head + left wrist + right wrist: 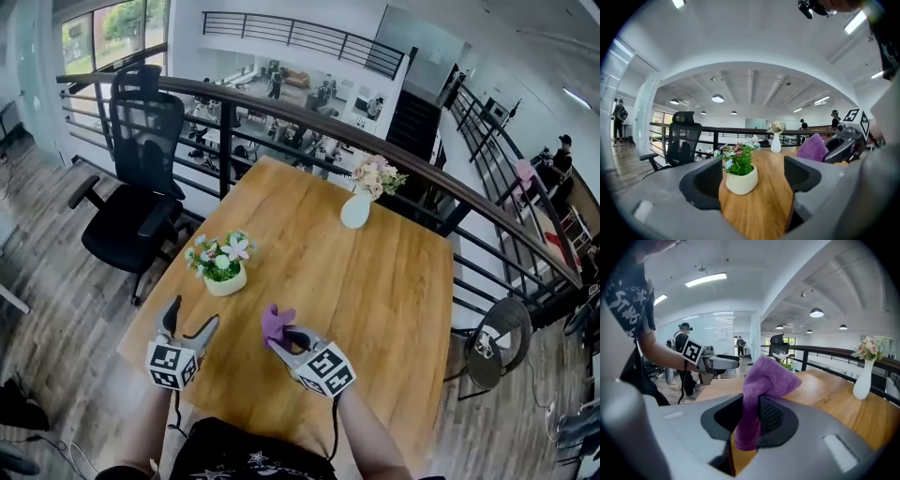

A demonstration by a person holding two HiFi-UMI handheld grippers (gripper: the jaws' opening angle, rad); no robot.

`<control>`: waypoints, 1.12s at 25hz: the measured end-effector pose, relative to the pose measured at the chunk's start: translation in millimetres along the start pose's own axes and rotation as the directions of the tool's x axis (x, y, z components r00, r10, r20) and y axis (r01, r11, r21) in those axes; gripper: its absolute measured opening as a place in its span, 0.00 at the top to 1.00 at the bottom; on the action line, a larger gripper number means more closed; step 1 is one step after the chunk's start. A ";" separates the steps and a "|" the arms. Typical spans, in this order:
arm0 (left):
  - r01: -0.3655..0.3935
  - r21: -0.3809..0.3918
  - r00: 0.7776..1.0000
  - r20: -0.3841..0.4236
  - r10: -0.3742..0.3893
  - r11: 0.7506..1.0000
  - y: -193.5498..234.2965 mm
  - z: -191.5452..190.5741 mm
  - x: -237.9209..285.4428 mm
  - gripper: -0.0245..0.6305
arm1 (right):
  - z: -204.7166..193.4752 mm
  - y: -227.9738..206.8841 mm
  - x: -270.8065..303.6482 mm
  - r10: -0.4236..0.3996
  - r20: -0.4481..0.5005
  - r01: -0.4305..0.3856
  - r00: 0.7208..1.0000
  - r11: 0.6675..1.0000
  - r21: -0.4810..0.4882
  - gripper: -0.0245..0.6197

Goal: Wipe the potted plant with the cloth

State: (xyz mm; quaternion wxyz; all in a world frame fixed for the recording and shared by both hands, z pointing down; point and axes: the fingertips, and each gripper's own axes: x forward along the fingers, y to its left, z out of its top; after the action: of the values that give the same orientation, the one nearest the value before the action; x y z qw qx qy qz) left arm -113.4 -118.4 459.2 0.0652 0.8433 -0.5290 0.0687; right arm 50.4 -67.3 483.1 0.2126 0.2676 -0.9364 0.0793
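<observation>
Wooden counter [375, 281]: bring wide left tool [192, 319] beside plant [223, 264] to steady it; stroke lightly with cloth [277, 323] pinched in right tool [289, 339].

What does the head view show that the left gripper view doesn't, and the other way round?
Only the head view: the round black stool beside the table. Only the left gripper view: the ceiling lamps and a person standing far left. Both: the potted plant, the white vase of flowers, the office chair and the purple cloth.
</observation>
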 end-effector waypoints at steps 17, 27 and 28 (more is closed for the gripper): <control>-0.096 -0.030 0.995 0.034 0.097 0.995 -155.0 4.4 -100.1 0.61 | -31.9 63.5 -117.0 0.104 0.116 -0.108 0.988 0.994 0.026 0.83; -0.186 -0.088 0.982 0.002 0.187 0.979 -221.6 -22.7 -163.2 0.75 | -73.6 106.7 -178.3 0.158 0.148 -0.171 0.976 0.982 0.077 0.83; -0.194 -0.094 0.981 0.000 0.195 0.977 -224.9 -24.5 -168.4 0.76 | -76.9 110.7 -180.1 0.170 0.149 -0.184 0.974 0.979 0.090 0.83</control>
State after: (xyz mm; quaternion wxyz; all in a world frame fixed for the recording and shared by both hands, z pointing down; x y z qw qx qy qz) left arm 15.5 131.9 443.7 0.0950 0.7840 -0.6117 0.0459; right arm 156.6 130.5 468.9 0.1239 0.1986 -0.9639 0.1271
